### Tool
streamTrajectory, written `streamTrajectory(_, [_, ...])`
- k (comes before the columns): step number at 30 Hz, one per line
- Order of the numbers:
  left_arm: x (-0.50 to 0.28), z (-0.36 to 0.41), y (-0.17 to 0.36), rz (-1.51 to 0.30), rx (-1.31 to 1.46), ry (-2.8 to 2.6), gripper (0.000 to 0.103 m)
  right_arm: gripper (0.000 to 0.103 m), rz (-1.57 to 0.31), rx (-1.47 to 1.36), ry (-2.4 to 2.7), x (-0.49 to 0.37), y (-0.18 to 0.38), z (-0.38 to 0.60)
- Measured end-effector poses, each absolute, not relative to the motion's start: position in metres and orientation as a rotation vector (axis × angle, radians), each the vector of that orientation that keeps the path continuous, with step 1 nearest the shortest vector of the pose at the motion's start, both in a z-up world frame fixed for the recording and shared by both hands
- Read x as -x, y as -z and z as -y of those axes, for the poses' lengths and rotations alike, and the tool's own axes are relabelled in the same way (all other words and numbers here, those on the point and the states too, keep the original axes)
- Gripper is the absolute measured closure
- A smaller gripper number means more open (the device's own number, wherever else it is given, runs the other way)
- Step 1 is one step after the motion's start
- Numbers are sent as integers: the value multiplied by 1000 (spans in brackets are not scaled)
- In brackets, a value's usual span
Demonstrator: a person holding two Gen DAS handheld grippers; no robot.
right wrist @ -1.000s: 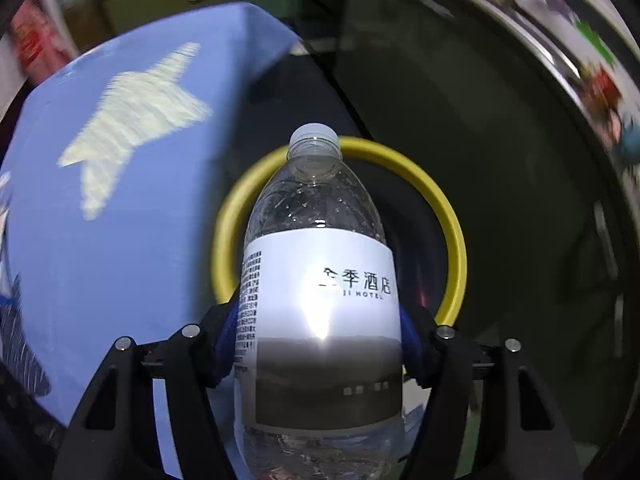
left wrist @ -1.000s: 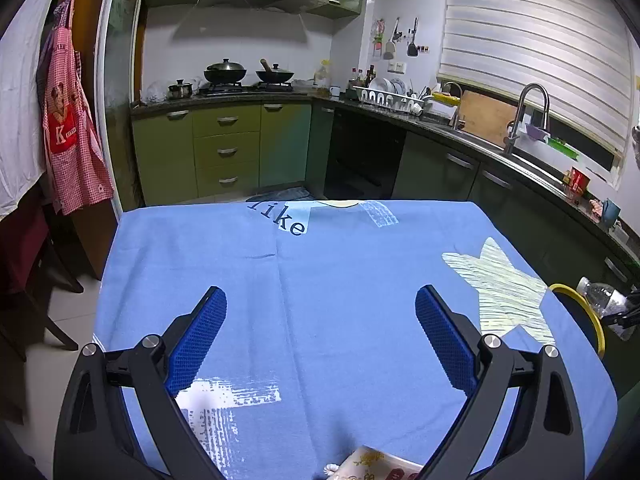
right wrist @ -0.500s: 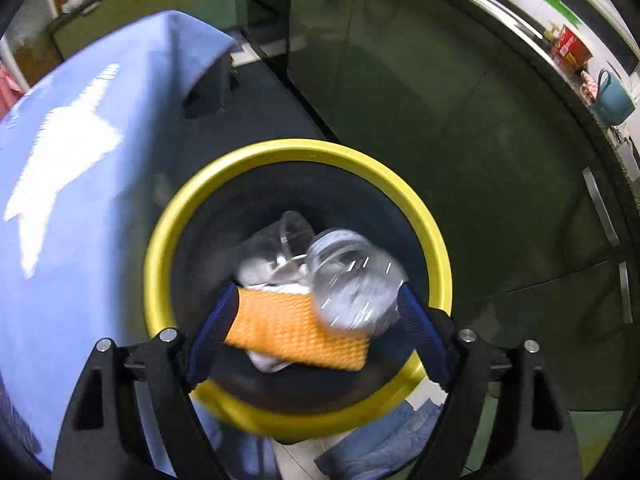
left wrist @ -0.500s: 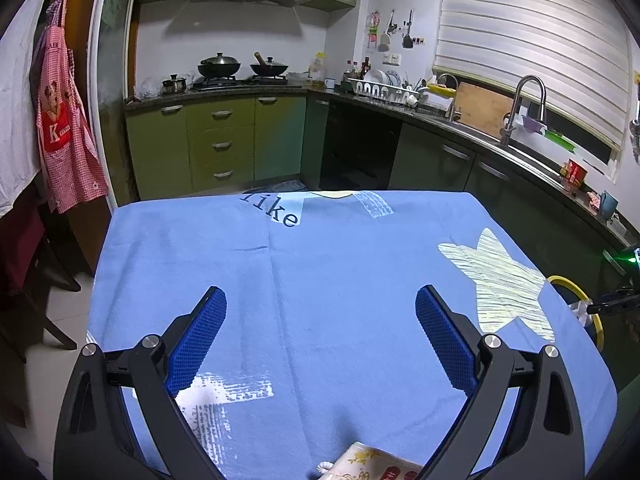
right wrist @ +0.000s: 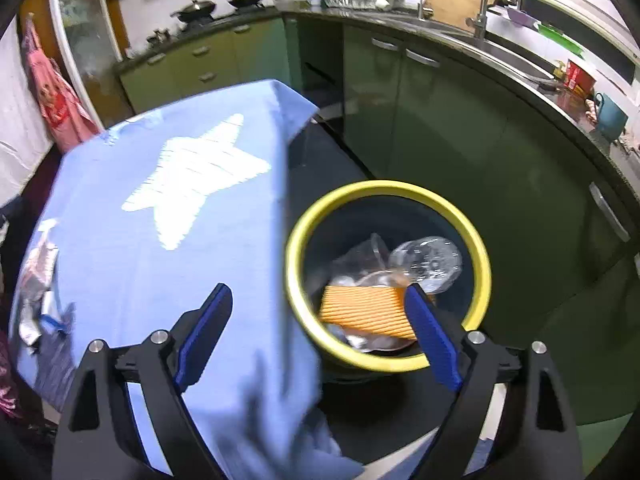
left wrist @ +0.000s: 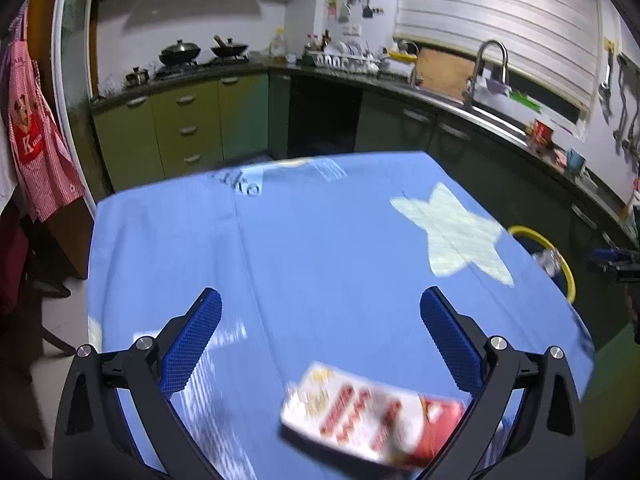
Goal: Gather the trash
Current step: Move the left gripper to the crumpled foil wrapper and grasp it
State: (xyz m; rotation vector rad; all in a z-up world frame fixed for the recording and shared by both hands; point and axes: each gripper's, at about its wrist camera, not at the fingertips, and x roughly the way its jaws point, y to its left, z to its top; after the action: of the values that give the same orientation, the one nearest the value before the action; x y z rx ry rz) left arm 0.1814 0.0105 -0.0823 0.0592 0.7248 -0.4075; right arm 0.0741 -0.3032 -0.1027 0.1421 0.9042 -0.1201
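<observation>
Your right gripper [right wrist: 320, 332] has just been opening, jaws wide with nothing between; the bottle [right wrist: 428, 264] lies in the yellow-rimmed bin [right wrist: 384, 188] off the table's edge. Your left gripper [left wrist: 320, 340] gapes empty above the red-and-white packet [left wrist: 372, 416] at the blue tablecloth's [left wrist: 320, 248] near edge.

Both views are fisheye: straight counter edges bow, and the corners fall off to black. Indoor lighting is moderate and even; shadows are soft. The white wall [left wrist: 200, 28] is bright, the dark cabinets [right wrist: 460, 128] dim. Motion blur smears the packet [left wrist: 372, 420] and the tablecloth [left wrist: 320, 248] lettering. In the right wrist view, the cloth's near edge is blurred. The bottle [right wrist: 428, 260] carries small glints.
</observation>
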Motion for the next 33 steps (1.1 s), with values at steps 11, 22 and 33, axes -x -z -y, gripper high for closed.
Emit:
streamTrajectory(11, [-134, -6, 91, -911, 7, 316, 5, 17, -870, -125, -12, -79, 102, 276])
streamTrajectory(22, [-83, 0, 129, -1151, 53, 220, 5, 16, -822, -120, -102, -82, 97, 273])
streamTrajectory(33, [-80, 13, 165, -1237, 53, 205, 26, 15, -826, -118, -126, -77, 105, 269])
